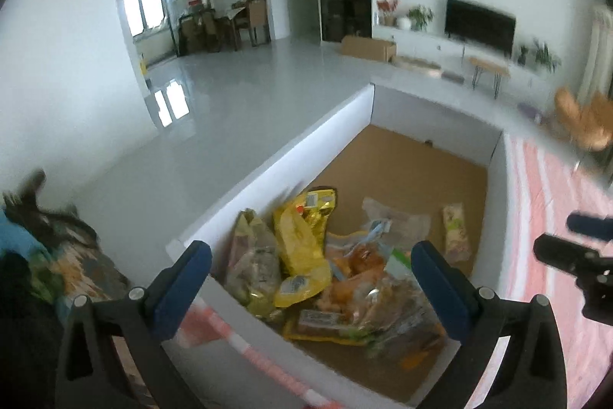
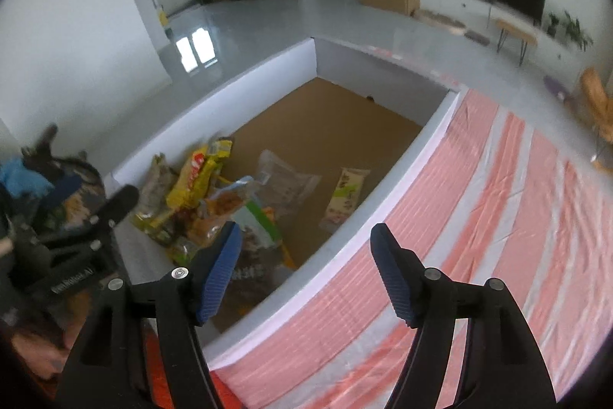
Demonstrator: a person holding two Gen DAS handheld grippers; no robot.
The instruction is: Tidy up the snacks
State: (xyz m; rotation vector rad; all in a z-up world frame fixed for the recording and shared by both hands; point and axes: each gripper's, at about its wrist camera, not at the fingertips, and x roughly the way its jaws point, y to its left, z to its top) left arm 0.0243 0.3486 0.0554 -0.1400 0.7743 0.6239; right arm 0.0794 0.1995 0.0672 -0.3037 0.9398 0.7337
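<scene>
A white box (image 1: 291,144) with a brown cardboard floor holds a pile of snack packets at its near left corner: a yellow bag (image 1: 302,248), an olive-green bag (image 1: 253,267), orange and clear packets (image 1: 360,278), and a pale packet (image 1: 454,229) lying apart. My left gripper (image 1: 310,271) is open and empty above the pile. My right gripper (image 2: 306,255) is open and empty over the box's right wall (image 2: 417,160). The same snacks show in the right wrist view (image 2: 214,202). The left gripper (image 2: 95,217) shows there at the left; the right gripper (image 1: 574,248) shows in the left wrist view.
A pink-and-white striped cloth (image 2: 479,217) covers the surface right of the box. Dark and colourful items (image 1: 46,248) lie left of the box. Beyond are a grey floor, a cardboard carton (image 1: 367,46), a TV (image 1: 479,23) and a dining table.
</scene>
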